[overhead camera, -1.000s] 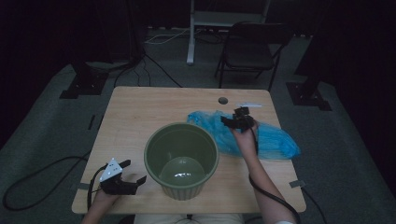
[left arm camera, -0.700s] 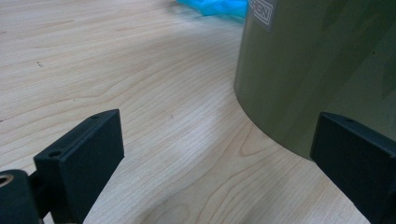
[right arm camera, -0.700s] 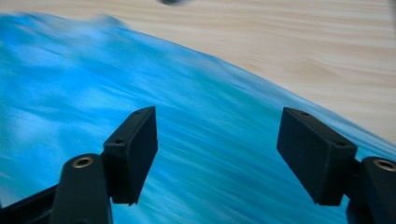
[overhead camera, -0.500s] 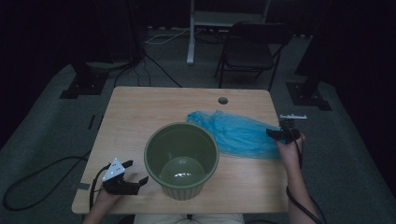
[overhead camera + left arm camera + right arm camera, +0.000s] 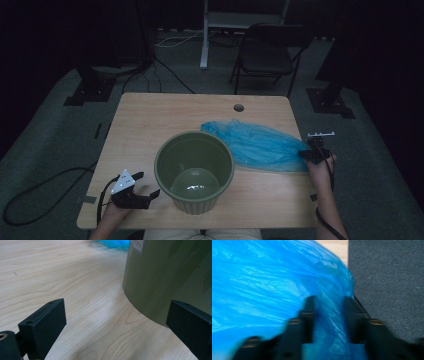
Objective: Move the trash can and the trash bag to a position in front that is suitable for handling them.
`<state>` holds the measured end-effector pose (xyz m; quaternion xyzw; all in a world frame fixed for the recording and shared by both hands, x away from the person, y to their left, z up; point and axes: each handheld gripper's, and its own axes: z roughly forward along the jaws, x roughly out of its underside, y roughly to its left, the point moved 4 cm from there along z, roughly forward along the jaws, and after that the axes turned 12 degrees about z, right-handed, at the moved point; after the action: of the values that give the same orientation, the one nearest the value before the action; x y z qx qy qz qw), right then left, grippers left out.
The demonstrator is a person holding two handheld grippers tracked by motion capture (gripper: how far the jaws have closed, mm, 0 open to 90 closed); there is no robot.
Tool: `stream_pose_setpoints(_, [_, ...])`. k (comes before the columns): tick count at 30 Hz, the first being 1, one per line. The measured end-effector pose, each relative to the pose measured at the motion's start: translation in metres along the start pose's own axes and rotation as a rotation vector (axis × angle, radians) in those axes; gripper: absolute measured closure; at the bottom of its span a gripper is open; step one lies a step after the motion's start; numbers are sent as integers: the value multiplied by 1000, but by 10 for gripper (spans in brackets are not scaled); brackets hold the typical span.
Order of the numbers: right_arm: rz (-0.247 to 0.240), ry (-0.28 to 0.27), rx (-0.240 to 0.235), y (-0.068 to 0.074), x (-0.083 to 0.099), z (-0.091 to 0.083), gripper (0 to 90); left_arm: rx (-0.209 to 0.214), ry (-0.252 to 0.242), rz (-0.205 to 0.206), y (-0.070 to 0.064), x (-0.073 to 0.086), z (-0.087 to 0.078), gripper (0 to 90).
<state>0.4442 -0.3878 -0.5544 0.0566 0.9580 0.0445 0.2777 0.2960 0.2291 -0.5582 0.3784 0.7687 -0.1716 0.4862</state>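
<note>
Blue plastic bag (image 5: 260, 146): thin, limp, slippery; right gripper (image 5: 311, 154) pinches its end at table's right edge. Left gripper (image 5: 142, 191) open, empty, near front-left corner.

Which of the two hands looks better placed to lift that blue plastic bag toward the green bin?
The right. The right gripper already has its jaws around the edge of the thin blue plastic bag at the table's right side. The left gripper rests open beside the round green plastic bin, holding nothing.

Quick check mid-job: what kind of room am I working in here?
Probably a dim lab or recording room: a wooden table on grey carpet, a folding chair behind, and floor cables among dark stand bases.
</note>
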Motion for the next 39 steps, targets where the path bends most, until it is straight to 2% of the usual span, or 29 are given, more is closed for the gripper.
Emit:
stream_pose_setpoints(1, [10, 3, -11, 1, 1, -1, 873, 1, 0, 1, 0, 0, 0, 33])
stream_pose_setpoints(2, [21, -2, -21, 3, 2, -4, 887, 2, 0, 1, 0, 0, 0, 33])
stream_pose_setpoints(8, [85, -59, -68, 12, 17, -24, 873, 3, -1, 4, 0, -1, 0, 33])
stream_pose_setpoints(10, [103, -47, -99, 17, 31, -33, 665, 1, 0, 6, 0, -1, 0, 33])
stream_pose_setpoints(11, [103, -47, -99, 17, 31, -33, 665, 1, 0, 6, 0, -1, 0, 33])
stream_pose_setpoints(12, [78, -39, -143, 26, 51, -44, 594, 0, 0, 4, 0, -1, 0, 33])
stream_pose_setpoints(13, [78, -39, -143, 26, 51, -44, 594, -1, 0, 3, 0, 0, 0, 33])
stream_pose_setpoints(14, [62, -31, -158, 30, 59, -48, 565, -2, 2, 1, 1, 0, 0, 33])
stream_pose_setpoints(15, [26, 8, -210, 39, 78, -58, 500, -2, 1, -1, 1, 0, 1, 33])
stream_pose_setpoints(17, [-8, 35, -254, 47, 94, -68, 458, 2, 4, 4, 0, 0, 1, 33])
stream_pose_setpoints(18, [6, 38, -295, 51, 100, -74, 390, 3, 4, 6, -1, 0, 2, 33])
stream_pose_setpoints(21, [-17, 12, -373, 61, 106, -92, 312, 6, 7, 10, -2, 0, 2, 33])
stream_pose_setpoints(22, [-39, -7, -381, 64, 105, -98, 304, 6, 7, 8, -2, 0, 2, 33])
stream_pose_setpoints(24, [-79, -48, -363, 66, 95, -105, 286, 6, 4, 9, -1, -1, 2, 33])
stream_pose_setpoints(26, [-91, -81, -374, 66, 79, -105, 276, 7, 3, 10, -2, -1, 2, 33])
stream_pose_setpoints(29, [-106, -104, -412, 68, 51, -96, 237, 8, 4, 10, -1, -1, 3, 33])
stream_pose_setpoints(31, [-147, -124, -412, 74, 33, -85, 256, 9, 5, 7, -1, -1, 3, 33])
stream_pose_setpoints(35, [-198, -75, -438, 89, 10, -54, 277, 6, 4, 3, -1, 0, 2, 33])
stream_pose_setpoints(37, [-217, -41, -432, 97, 6, -38, 277, 3, 1, 3, 0, 0, 1, 33])
stream_pose_setpoints(39, [-240, -9, -403, 103, 7, -23, 277, 3, -1, 1, 0, 0, 0, 33])
